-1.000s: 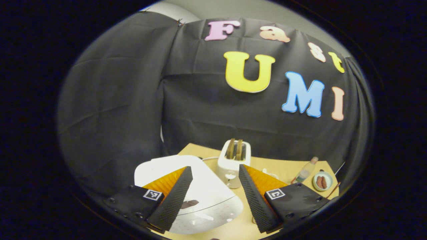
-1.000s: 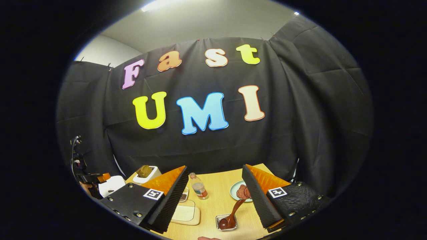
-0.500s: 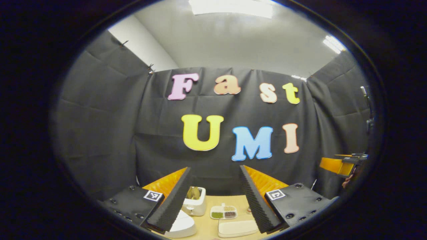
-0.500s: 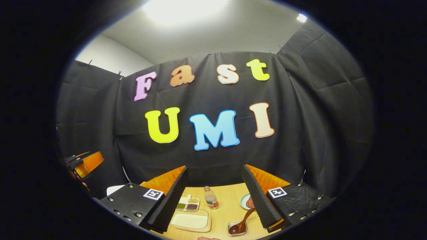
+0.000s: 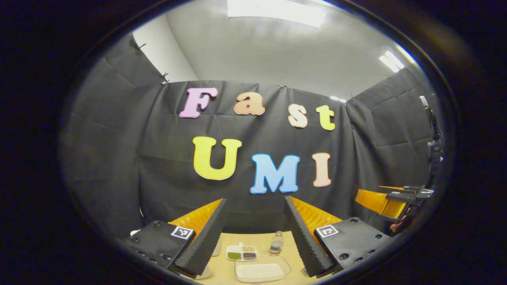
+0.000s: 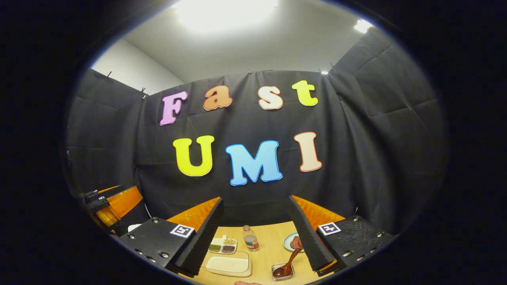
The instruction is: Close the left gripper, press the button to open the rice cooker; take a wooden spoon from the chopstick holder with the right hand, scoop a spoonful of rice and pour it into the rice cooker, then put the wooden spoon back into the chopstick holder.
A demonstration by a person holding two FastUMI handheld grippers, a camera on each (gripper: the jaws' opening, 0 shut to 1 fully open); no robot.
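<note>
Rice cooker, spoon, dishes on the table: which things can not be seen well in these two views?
- Rice cooker: left gripper view, a white sliver behind the left claw's finger; lid state cannot be told.
- Wooden spoon: right gripper view, handle top hidden behind the right claw's finger.
- Plate: right gripper view, half covered by that finger; food too small to name.
- Divided dish: left gripper view, contents too small.

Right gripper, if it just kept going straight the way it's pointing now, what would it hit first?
Probably the black cloth wall. The right gripper is open and aimed almost level, above the table; the bottle and the wooden spoon sit lower. Depth is hard to judge.
</note>
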